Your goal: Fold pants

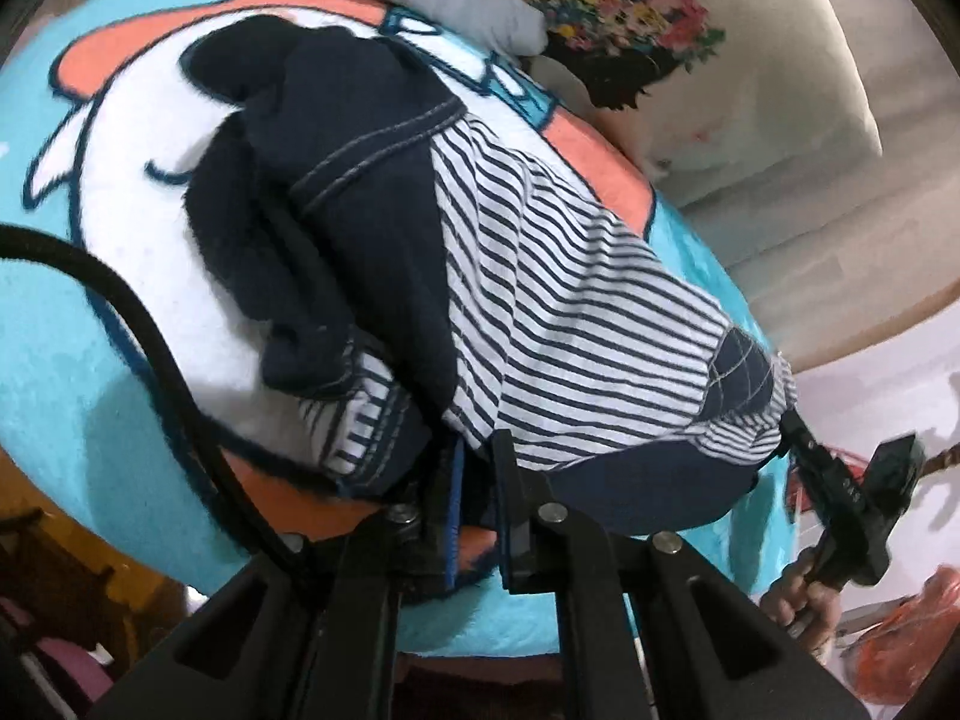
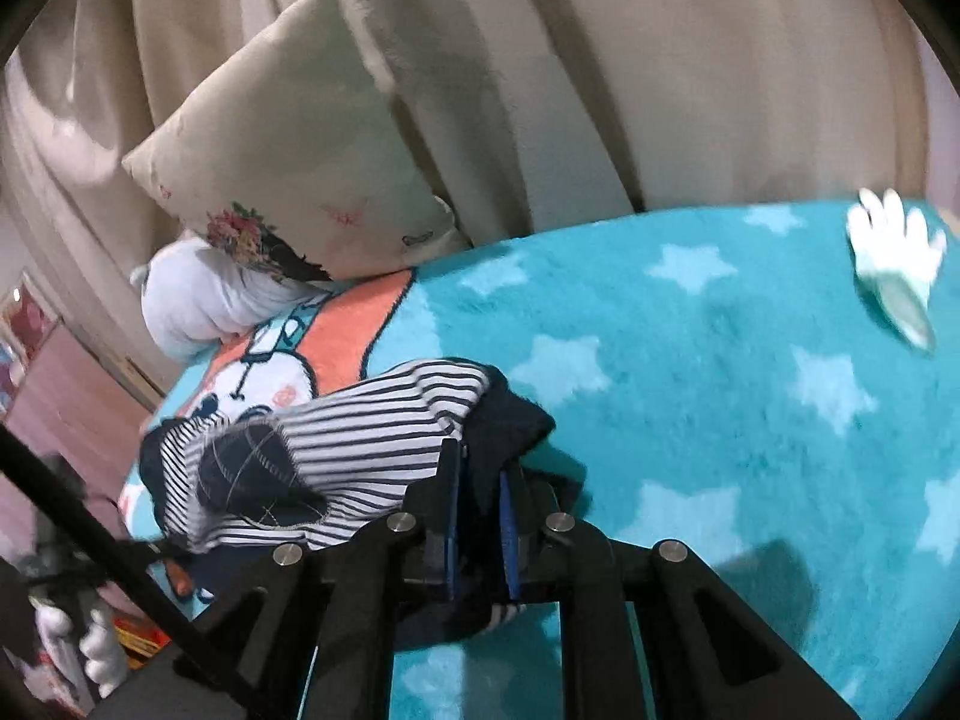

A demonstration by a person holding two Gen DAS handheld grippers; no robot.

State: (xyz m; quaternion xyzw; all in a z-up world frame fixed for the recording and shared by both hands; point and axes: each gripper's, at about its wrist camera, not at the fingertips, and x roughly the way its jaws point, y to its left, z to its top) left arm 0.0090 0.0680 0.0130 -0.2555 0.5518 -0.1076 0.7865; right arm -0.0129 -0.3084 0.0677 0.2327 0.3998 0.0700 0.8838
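The pants are navy-and-white striped with navy cuffs, a navy waistband and a navy heart patch. They lie bunched on a turquoise cartoon blanket. My left gripper is shut on the near navy edge of the pants. My right gripper is shut on the navy part of the pants, with cloth pinched between its blue pads. The right gripper also shows at the right edge of the left wrist view, at the pants' other end. The heart patch shows in the right wrist view.
A floral cream pillow and a white pillow lie at the bed's head. Beige curtains hang behind. A white cartoon glove print marks the starred blanket. A black cable crosses the left view.
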